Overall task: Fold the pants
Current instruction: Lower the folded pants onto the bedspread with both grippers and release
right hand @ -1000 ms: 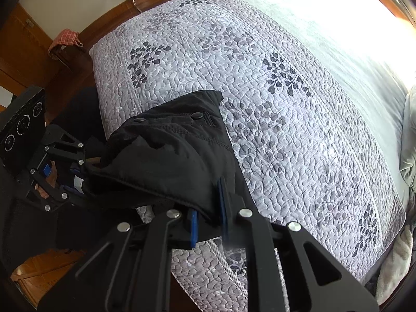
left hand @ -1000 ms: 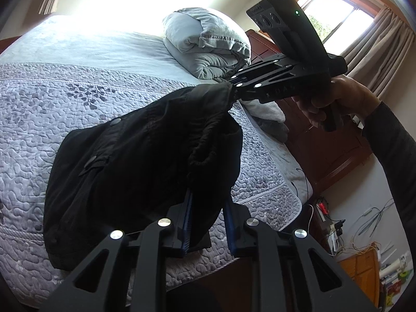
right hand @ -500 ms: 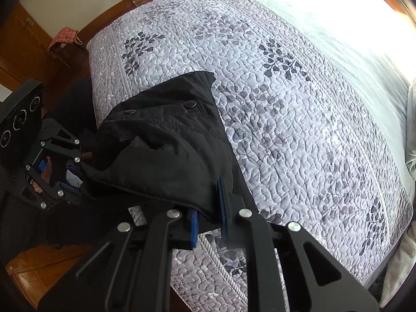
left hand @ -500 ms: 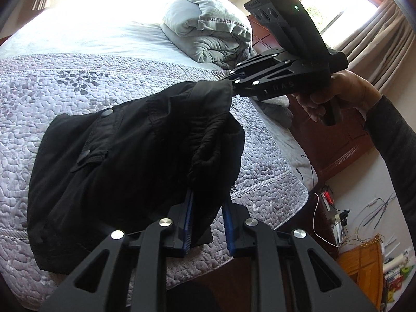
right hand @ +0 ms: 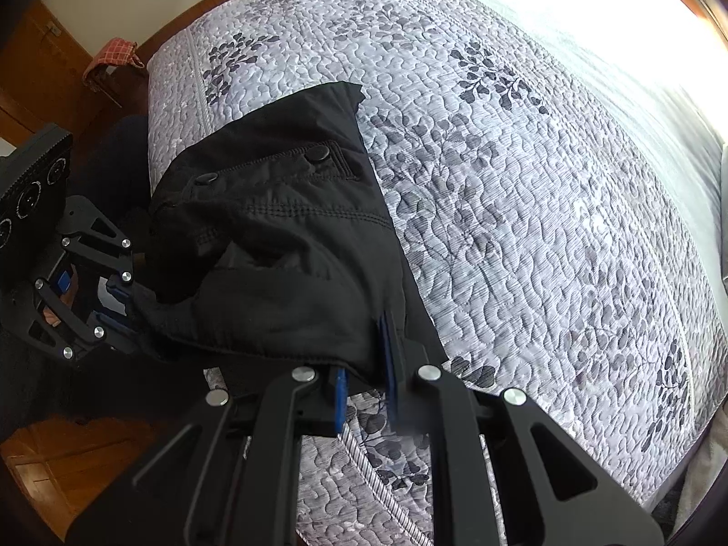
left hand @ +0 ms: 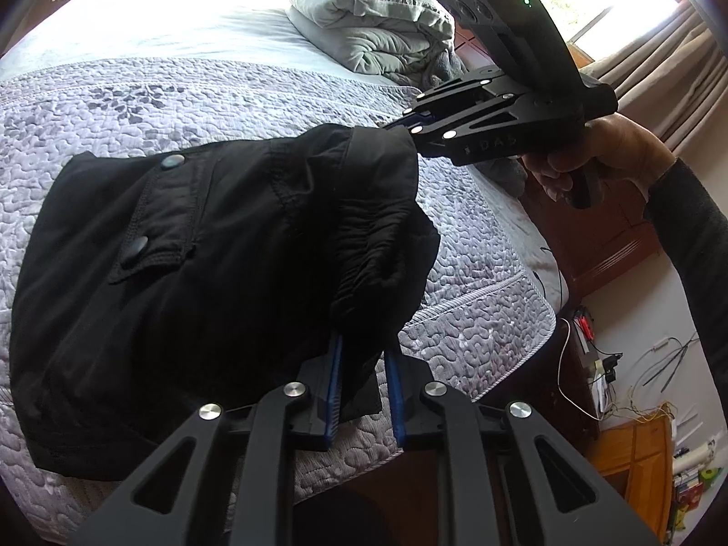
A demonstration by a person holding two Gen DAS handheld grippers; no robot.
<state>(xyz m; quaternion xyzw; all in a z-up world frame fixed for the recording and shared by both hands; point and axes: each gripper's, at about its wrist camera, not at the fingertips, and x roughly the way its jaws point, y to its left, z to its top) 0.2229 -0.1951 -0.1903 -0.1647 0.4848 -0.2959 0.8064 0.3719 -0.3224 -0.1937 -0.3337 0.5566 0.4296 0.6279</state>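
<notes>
- Left wrist view: my left gripper (left hand: pixel 361 364) is clamped on a bunched black edge of the pants (left hand: pixel 182 264), the blue pads pinching the fabric between them.
- The pants lie folded over on the grey quilted bed (left hand: pixel 227 86), near its edge, two round snap buttons facing up.
- Across the garment my right gripper (left hand: pixel 400 125) grips the far corner of the same edge; the right hand (left hand: pixel 596 154) wraps its handle, a dark sleeve (left hand: pixel 691 236) behind it.
- A folded grey duvet (left hand: pixel 377 22) sits further up the bed.
- Right wrist view: my right gripper (right hand: pixel 366 364) points down, pressed together on the pants (right hand: pixel 282 245) hem, cloth caught between its pads.
- The left gripper (right hand: pixel 120 314) holds the other end at the left, by the bed's (right hand: pixel 546 182) edge.
- The garment drapes between both grippers, its far part resting on the quilt.
</notes>
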